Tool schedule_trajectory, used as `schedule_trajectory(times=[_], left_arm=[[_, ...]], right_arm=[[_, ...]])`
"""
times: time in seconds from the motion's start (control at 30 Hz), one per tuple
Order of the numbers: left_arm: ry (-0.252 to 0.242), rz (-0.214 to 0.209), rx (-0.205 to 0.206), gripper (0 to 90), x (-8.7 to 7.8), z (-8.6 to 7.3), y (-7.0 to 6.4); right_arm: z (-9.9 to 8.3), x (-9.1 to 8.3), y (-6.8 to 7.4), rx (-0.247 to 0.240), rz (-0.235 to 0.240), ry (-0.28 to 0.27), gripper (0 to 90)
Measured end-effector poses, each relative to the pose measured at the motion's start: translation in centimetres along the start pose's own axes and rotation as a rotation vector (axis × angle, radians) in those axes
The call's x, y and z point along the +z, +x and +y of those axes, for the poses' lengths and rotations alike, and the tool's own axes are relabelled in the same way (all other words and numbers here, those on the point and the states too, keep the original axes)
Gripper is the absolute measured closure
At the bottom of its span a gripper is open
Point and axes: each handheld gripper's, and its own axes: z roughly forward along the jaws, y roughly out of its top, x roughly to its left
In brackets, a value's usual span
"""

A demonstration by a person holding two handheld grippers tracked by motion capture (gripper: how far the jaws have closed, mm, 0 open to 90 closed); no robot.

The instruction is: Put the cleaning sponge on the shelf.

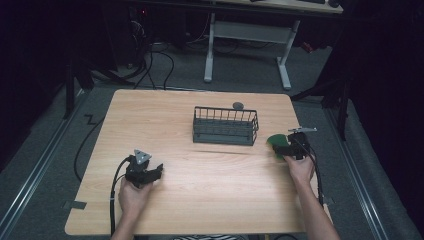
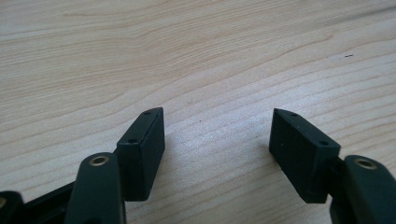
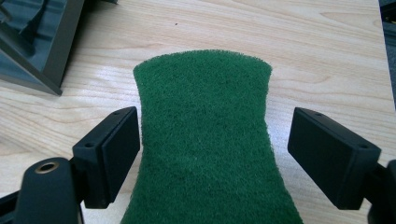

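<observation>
Green scouring pad, waisted shape with a fuzzy fibre surface (image 3: 205, 140), sits between the right tool's (image 3: 212, 158) black jaws in the right gripper view: jaws spread, one pad face just touching or nearly touching the sponge edge, the other clearly apart from it, so not clamped. Pad lies flat on the light wood-grain table (image 3: 303, 56). In the high view the same pad (image 1: 274, 141) is near the table's right edge, just right of the dark wire rack-style basket (image 1: 225, 125), with the right tool (image 1: 285, 149) over its near end and the hand (image 1: 300, 169) behind. Corner of the basket also visible top left in the right gripper view (image 3: 32, 42); something dark grey inside it, hard to say what. Left tool (image 2: 217, 140): jaws wide apart, released, nothing between them but bare table. High view puts it (image 1: 155, 172) at the front left of the table, well apart from pad and basket. Small dark round disc (image 1: 238, 105) on the table behind the basket.
</observation>
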Motion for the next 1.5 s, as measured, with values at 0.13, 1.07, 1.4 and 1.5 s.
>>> schedule_trajectory(times=[0.13, 1.07, 1.4, 1.5], left_arm=[[0.0, 0.0, 0.0, 36.4, 0.0, 0.0, 0.0], [0.0, 0.001, 0.0, 36.4, 0.0, 0.0, 0.0], [0.001, 0.001, 0.0, 36.4, 0.0, 0.0, 0.0], [0.001, 0.002, -0.001, 36.4, 0.0, 0.0, 0.0]], right_arm=[[0.0, 0.3, -0.1, -0.005, 0.001, 0.01, 18.3], [0.2, -1.2, -0.4, -0.09, 0.026, 0.064, 29.3], [3.0, -4.0, 0.3, -0.181, 0.1, 0.023, 29.4], [3.6, -4.5, 0.1, -0.176, 0.116, -0.003, 29.5]])
